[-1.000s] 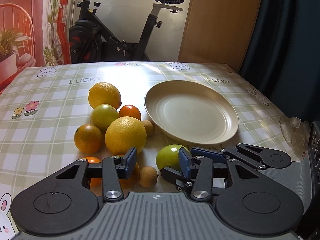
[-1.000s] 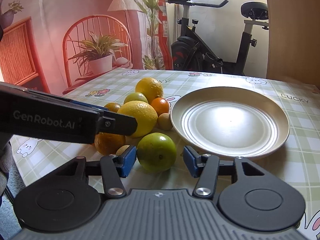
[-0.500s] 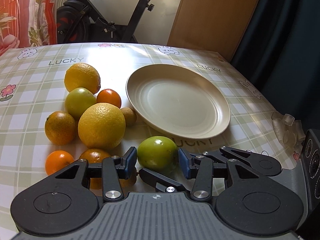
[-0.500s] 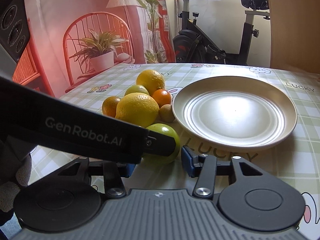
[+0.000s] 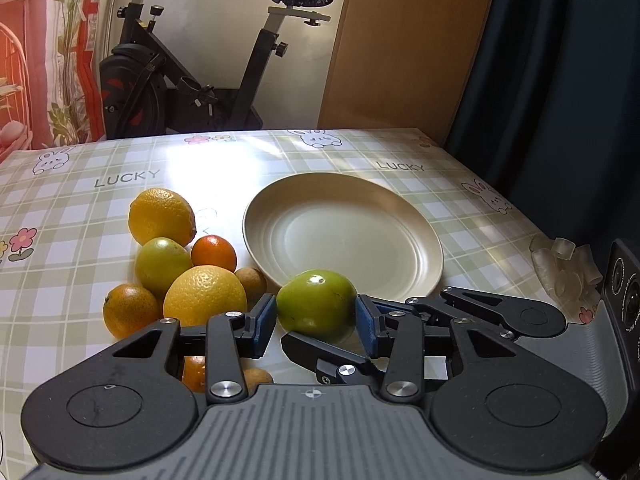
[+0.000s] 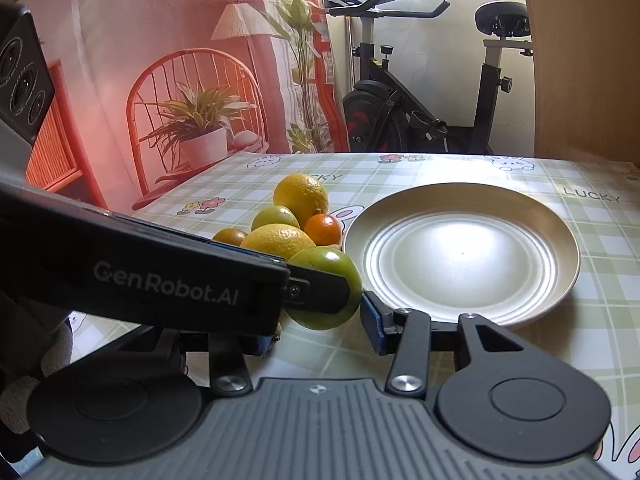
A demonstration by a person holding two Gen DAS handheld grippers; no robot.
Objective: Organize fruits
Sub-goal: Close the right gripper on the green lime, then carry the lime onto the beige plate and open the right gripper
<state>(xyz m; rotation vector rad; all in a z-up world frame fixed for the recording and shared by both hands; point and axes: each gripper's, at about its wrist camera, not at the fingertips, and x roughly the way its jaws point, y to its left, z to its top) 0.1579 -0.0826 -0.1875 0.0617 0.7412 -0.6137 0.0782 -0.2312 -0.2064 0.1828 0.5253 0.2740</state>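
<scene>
Left hand-held gripper (image 5: 316,322) clamps green fruit (image 5: 316,306); right view: left pad hidden, right hand-held gripper (image 6: 320,312) grip unclear.

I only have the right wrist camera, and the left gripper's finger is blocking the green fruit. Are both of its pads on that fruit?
Observer: In the left wrist view, the green fruit sits between the two blue pads of the left gripper, one against each side. I cannot tell whether they are squeezing it.
Operator: Where is my gripper from there?
Observer: One black finger of the right gripper reaches below the fruit. The other lies to the fruit's right, by the near rim of the plate.
Operator: Is anything hidden under the left one?
Observer: An orange and a small brown fruit lie beneath its left finger.
</scene>
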